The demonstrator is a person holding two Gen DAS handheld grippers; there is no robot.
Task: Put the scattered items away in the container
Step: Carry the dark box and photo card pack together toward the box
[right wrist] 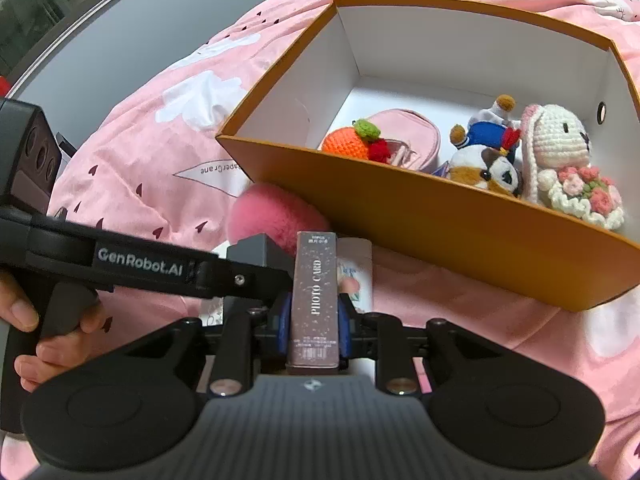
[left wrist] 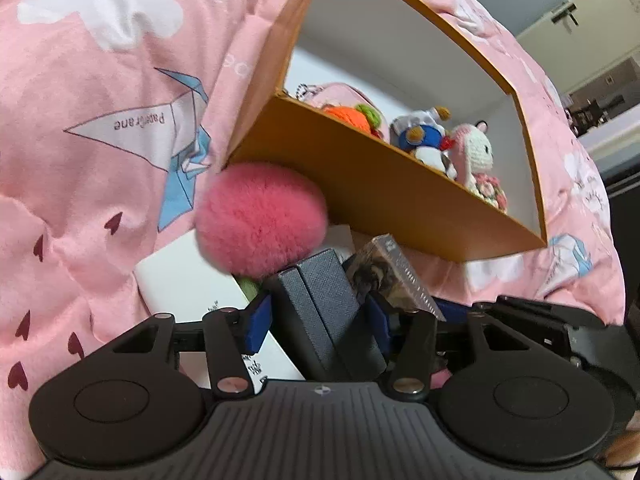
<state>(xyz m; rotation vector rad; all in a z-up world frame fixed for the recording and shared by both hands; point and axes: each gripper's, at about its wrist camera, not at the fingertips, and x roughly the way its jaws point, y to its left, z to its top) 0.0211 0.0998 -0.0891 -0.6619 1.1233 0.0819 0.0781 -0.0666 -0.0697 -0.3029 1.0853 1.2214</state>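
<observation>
My left gripper (left wrist: 316,314) is shut on a dark grey textured case (left wrist: 320,300), its blue pads against both sides. Just beyond it a fluffy pink pom-pom (left wrist: 260,220) lies against the near wall of the orange box (left wrist: 360,176). My right gripper (right wrist: 314,320) is shut on a slim brown box lettered PHOTO CARD (right wrist: 316,292), held on edge beside the grey case (right wrist: 256,248). The orange box (right wrist: 440,232), white inside, holds a crochet orange (right wrist: 346,144), a pink pouch (right wrist: 404,132), a blue plush toy (right wrist: 484,136) and a crochet bunny (right wrist: 560,140).
Everything rests on a pink bedspread (left wrist: 100,140) printed with paper cranes. A white card packet (left wrist: 188,288) lies under the pom-pom and the grippers. A hand (right wrist: 24,320) grips the left gripper's handle at the left. A grey floor (right wrist: 160,20) lies beyond the bed.
</observation>
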